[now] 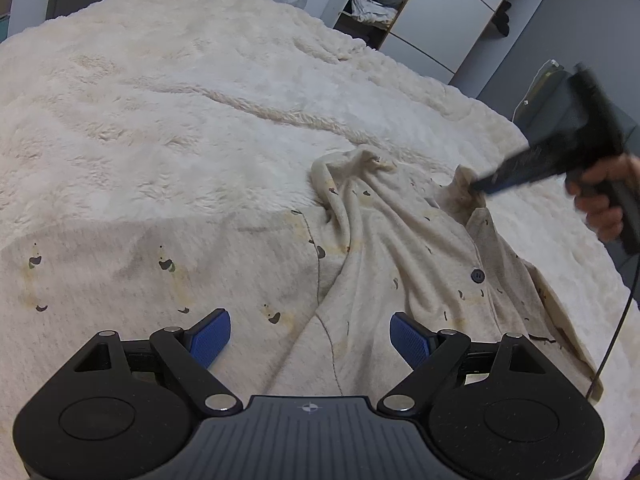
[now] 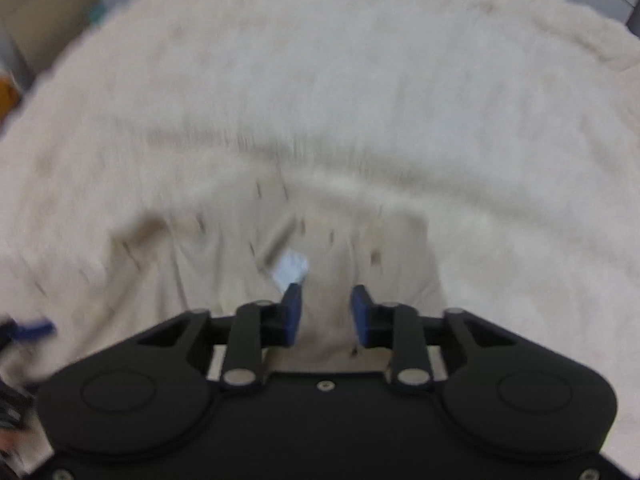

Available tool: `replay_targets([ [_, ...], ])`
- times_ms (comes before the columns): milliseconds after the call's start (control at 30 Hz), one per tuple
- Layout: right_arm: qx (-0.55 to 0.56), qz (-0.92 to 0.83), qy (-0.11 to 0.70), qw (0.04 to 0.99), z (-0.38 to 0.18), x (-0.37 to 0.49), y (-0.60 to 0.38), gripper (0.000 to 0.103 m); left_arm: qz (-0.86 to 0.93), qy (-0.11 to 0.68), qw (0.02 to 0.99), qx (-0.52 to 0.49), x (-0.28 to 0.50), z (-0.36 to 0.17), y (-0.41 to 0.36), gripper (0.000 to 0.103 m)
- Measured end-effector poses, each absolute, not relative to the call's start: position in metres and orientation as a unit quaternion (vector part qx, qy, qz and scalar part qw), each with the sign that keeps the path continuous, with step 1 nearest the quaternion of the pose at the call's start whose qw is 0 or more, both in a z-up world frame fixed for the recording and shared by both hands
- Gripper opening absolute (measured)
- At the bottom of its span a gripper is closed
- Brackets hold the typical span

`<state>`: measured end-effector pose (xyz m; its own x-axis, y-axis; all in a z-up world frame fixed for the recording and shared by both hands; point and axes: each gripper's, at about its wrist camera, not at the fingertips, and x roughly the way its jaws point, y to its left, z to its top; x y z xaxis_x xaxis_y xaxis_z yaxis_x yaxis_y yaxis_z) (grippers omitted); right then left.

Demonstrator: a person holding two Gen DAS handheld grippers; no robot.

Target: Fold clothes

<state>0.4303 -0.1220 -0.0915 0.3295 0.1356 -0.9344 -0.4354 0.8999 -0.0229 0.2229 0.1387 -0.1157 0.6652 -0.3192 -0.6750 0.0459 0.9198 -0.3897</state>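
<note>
A cream pajama shirt [image 1: 372, 248] with small dark prints and a dark button lies rumpled on a fluffy white blanket [image 1: 180, 100]. My left gripper [image 1: 310, 332] is open wide just above the shirt's lower part, holding nothing. In the left wrist view my right gripper [image 1: 478, 186] is blurred at the shirt's collar on the right, held by a hand. In the blurred right wrist view my right gripper [image 2: 326, 312] is partly open over the shirt [image 2: 240, 248], near a white label [image 2: 292, 268], with nothing between the pads.
The blanket covers the whole bed and also shows in the right wrist view [image 2: 360, 80]. An open wardrobe [image 1: 400, 4] with piled clothes stands beyond the far edge. A black cable [image 1: 616, 320] hangs at the right.
</note>
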Motion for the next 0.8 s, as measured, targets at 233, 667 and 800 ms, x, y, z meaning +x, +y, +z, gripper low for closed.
replay_targets([
  [233, -0.092, 0.117, 0.512, 0.846, -0.122, 0.433, -0.133, 0.023, -0.096, 0.396, 0.898, -0.167, 0.222, -0.116, 0.145, 0.084],
  [667, -0.046, 0.055, 0.445, 0.893, -0.051, 0.24, -0.323, 0.05, -0.137, 0.384, 0.902, -0.145, 0.206, -0.106, 0.119, 0.084],
  [800, 0.012, -0.004, 0.456, 0.89, -0.078, 0.179, -0.388, 0.05, -0.153, 0.38, 0.904, -0.12, 0.197, -0.105, 0.103, 0.084],
])
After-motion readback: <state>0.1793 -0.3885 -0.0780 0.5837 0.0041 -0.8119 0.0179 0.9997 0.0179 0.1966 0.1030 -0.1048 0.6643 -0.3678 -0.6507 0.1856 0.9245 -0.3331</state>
